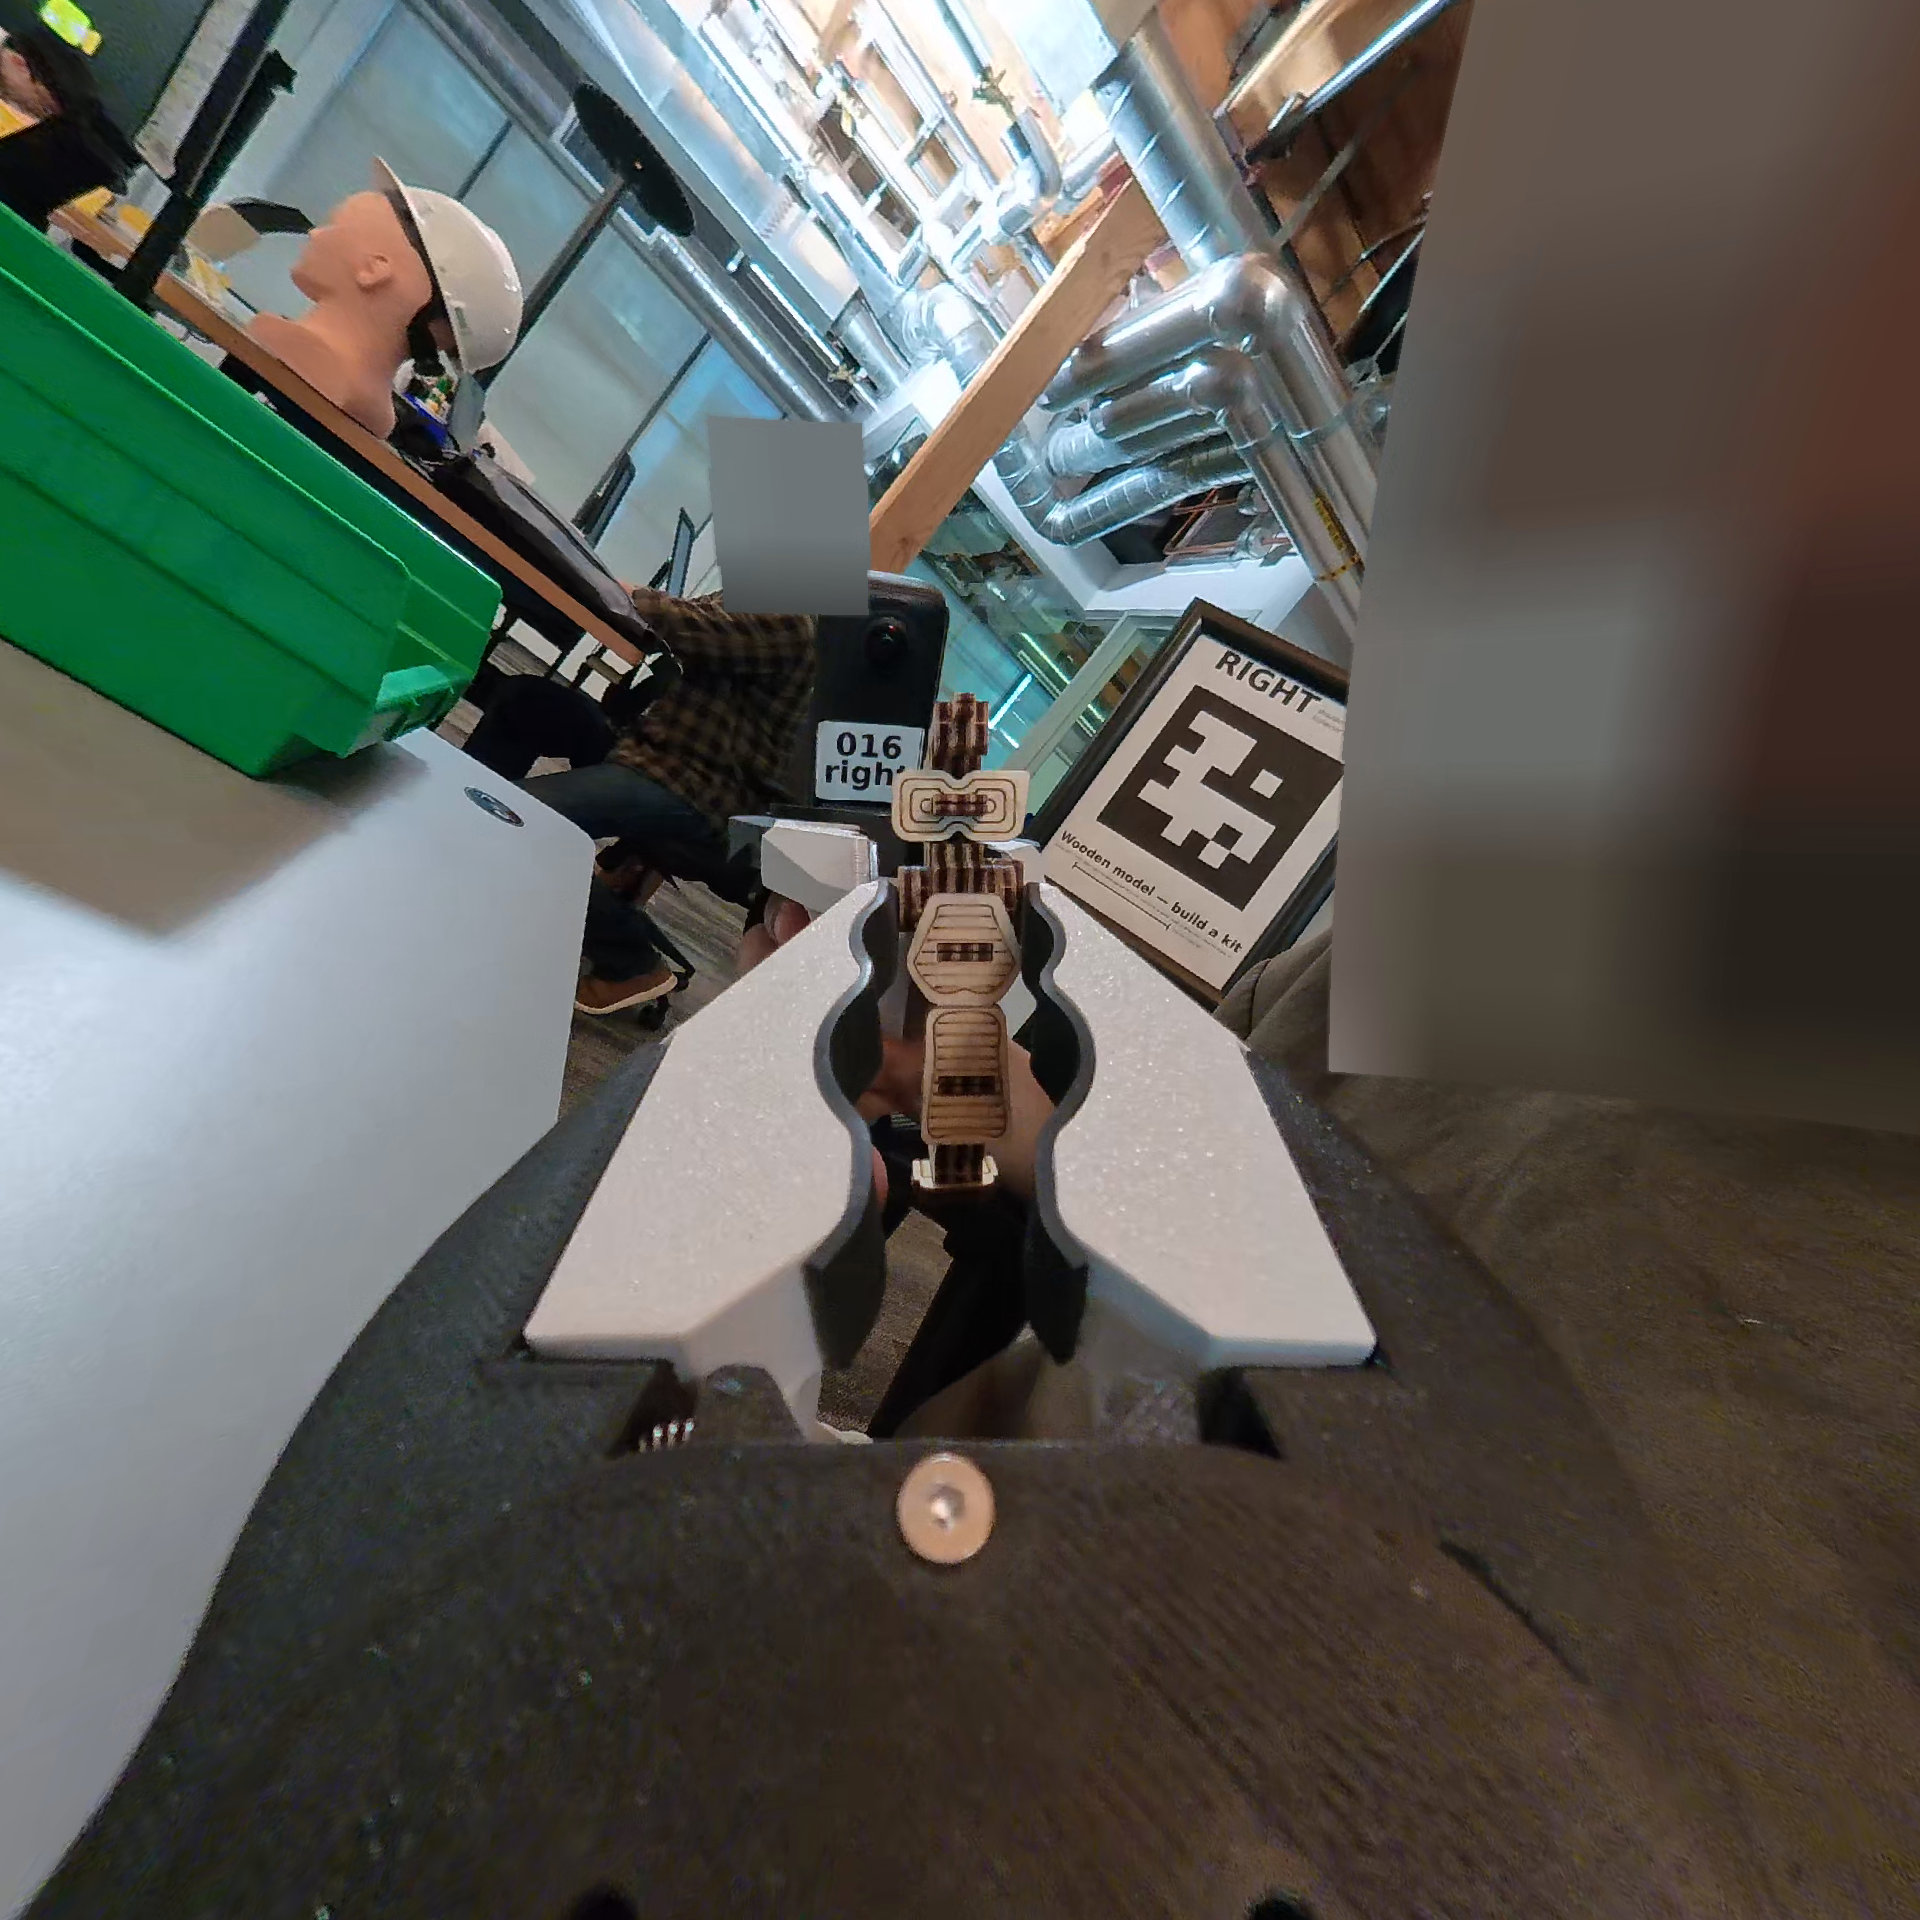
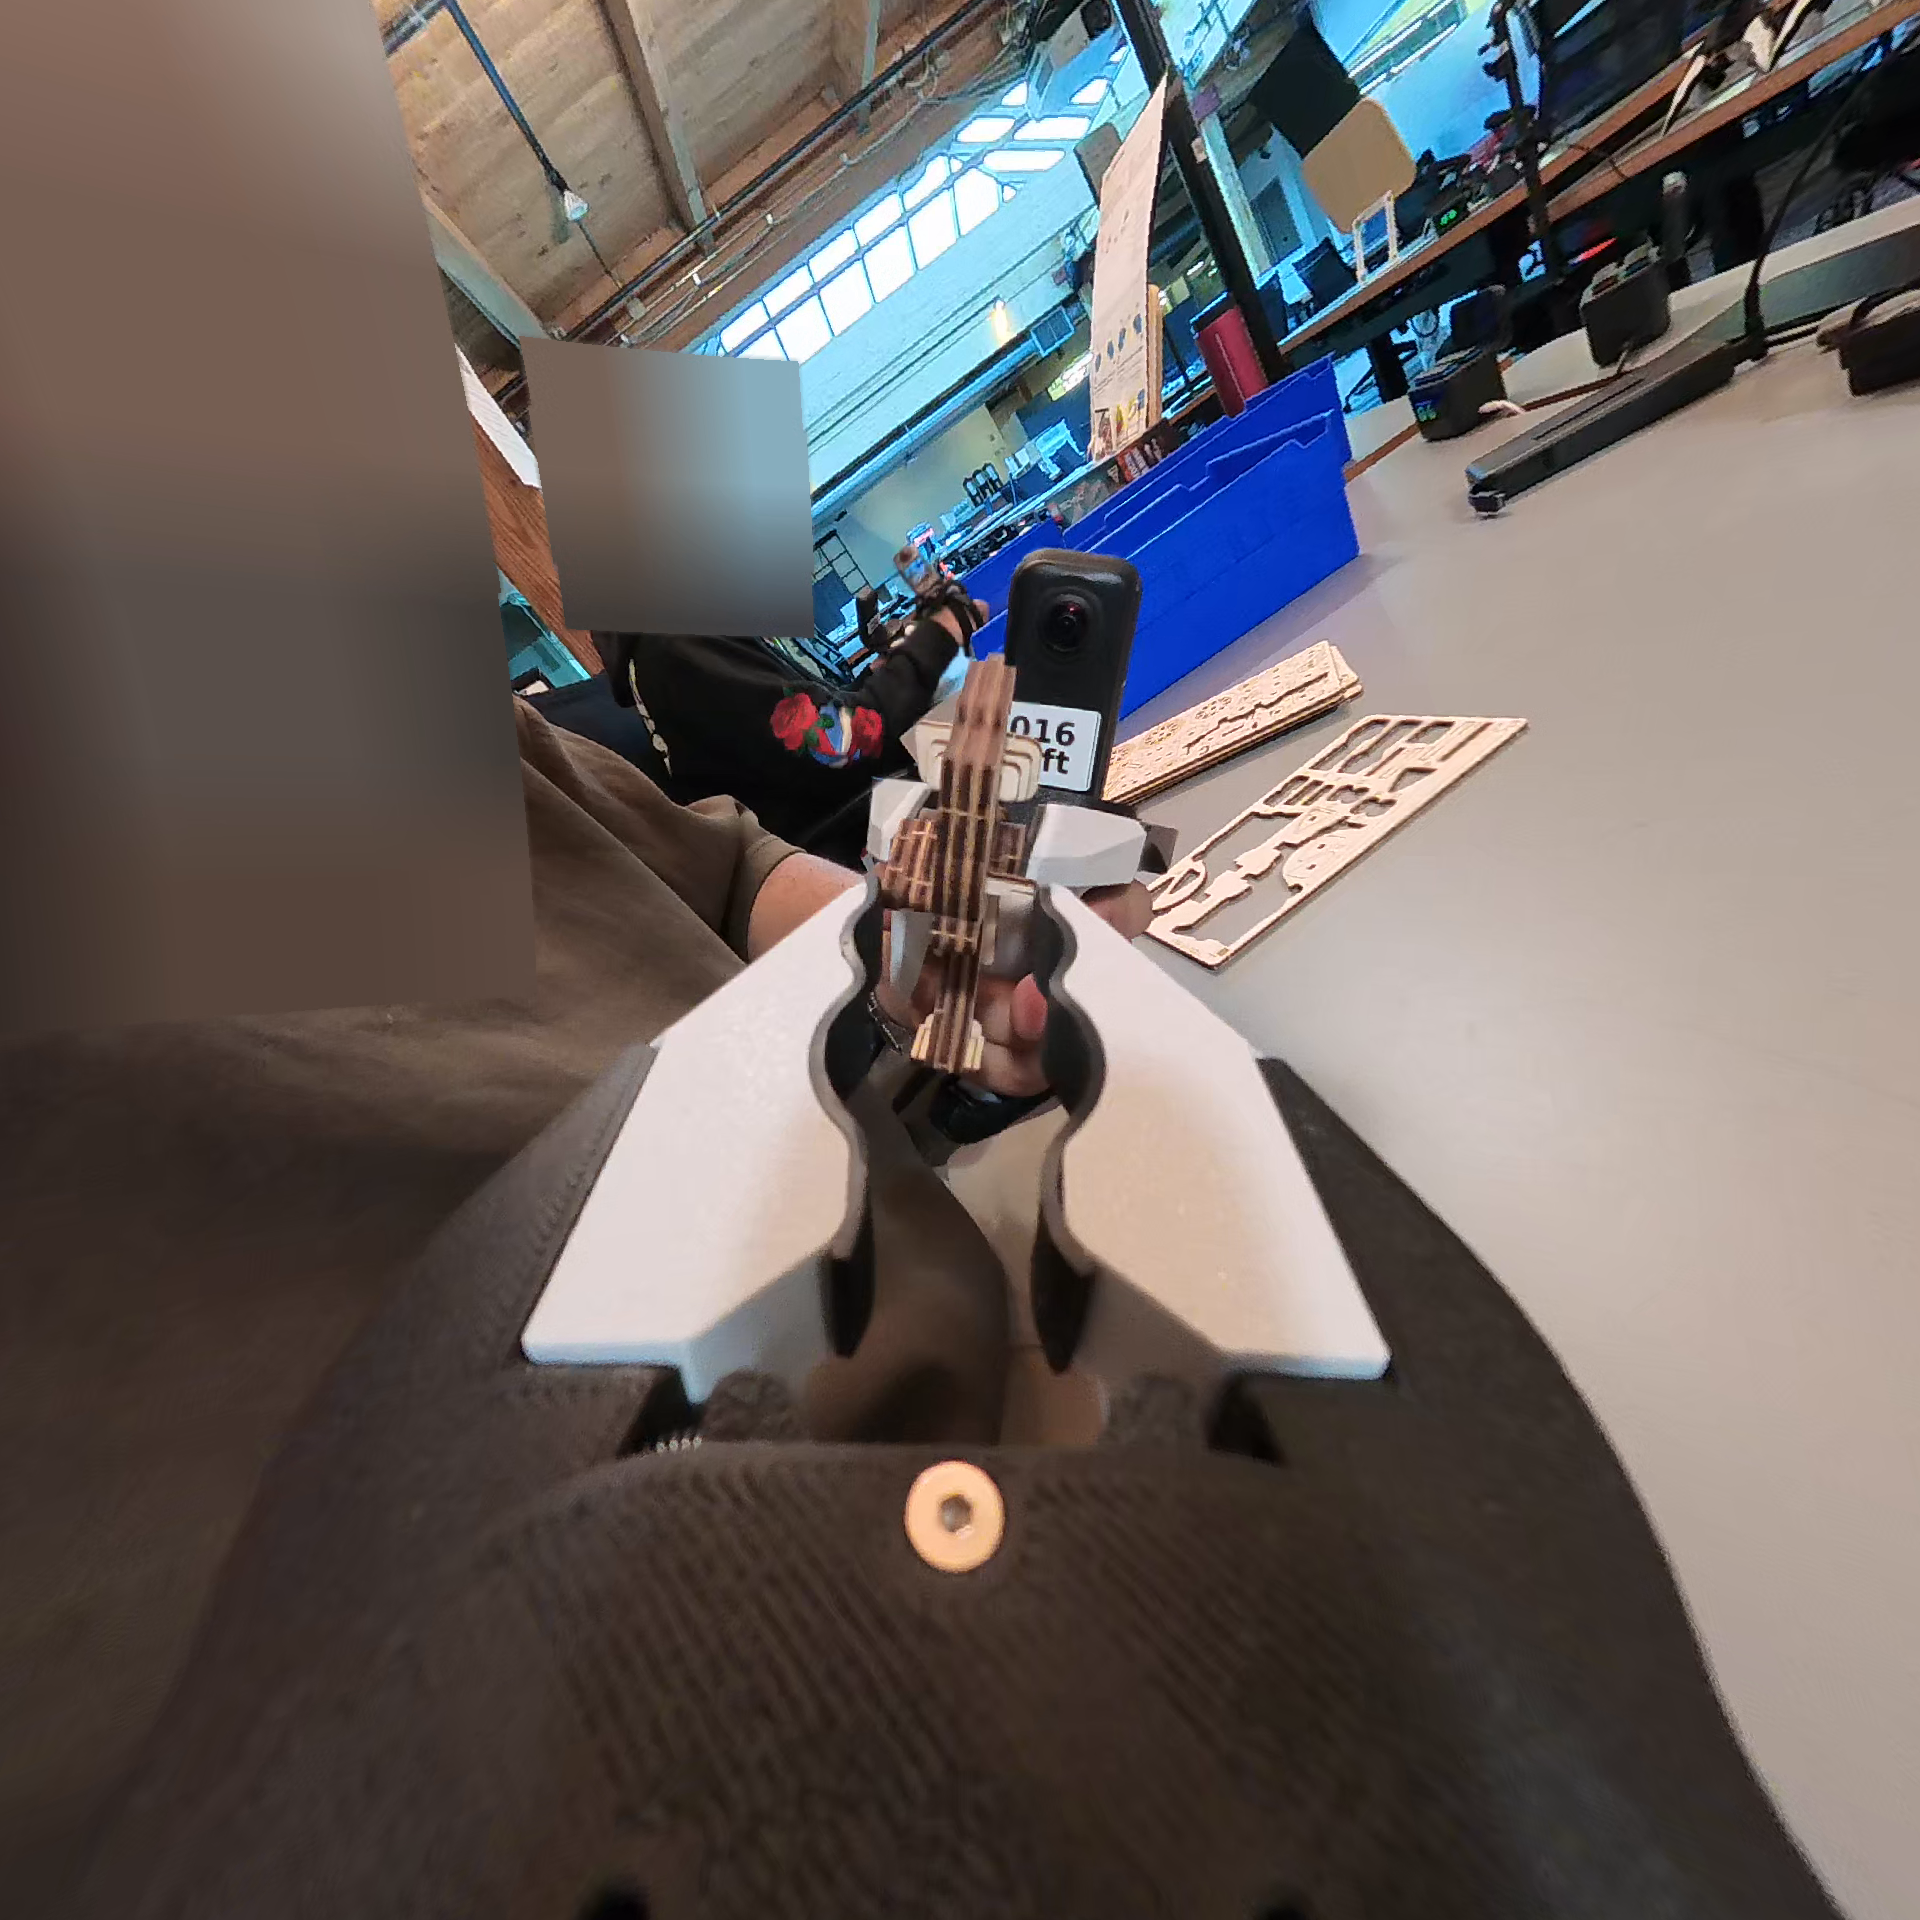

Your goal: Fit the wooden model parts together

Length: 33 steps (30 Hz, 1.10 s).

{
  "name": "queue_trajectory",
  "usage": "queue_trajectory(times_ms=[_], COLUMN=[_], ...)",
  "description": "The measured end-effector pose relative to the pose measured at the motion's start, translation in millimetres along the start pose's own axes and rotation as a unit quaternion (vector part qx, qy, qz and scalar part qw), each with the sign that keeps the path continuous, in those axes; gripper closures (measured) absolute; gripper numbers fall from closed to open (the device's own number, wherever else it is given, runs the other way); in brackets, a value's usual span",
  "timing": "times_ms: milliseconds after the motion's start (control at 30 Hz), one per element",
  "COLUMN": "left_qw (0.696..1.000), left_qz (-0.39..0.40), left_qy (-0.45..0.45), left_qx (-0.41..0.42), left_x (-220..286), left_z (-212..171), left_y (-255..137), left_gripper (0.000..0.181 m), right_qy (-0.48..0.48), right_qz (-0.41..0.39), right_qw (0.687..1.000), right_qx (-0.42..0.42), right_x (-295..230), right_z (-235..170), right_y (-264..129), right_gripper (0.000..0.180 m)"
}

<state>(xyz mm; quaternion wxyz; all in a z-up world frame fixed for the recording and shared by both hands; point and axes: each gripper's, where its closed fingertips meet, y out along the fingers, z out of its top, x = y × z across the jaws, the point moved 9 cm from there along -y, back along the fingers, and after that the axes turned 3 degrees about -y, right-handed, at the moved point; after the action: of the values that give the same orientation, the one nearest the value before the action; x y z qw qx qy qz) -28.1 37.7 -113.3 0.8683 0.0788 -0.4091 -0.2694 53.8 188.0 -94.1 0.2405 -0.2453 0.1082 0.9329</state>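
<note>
Grey table (image 2: 1558, 1039) fills the right wrist view's right side. Raised above its near edge, the layered light-brown wooden model (image 1: 961, 997) is gripped by both the left hand-held gripper (image 1: 961, 904) and the right hand-held gripper (image 2: 956, 914), facing each other. Flat punched plywood sheets (image 2: 1340, 831) lie farther along the table.
</note>
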Motion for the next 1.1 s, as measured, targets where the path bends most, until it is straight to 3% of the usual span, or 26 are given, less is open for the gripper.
queue_trajectory(times_ms=[1100], left_qw=[1.0], left_qz=[-0.007], left_qy=[-0.004], left_qx=[0.001], left_x=[-0.3], left_z=[1.2], left_y=[-1.3], left_gripper=[0.161], right_qy=[-0.062], right_qz=[-0.032], right_qw=[0.997], right_qx=[-0.016], right_x=[-5.6], right_z=[2.4], right_y=[3.1], right_gripper=[0.153])
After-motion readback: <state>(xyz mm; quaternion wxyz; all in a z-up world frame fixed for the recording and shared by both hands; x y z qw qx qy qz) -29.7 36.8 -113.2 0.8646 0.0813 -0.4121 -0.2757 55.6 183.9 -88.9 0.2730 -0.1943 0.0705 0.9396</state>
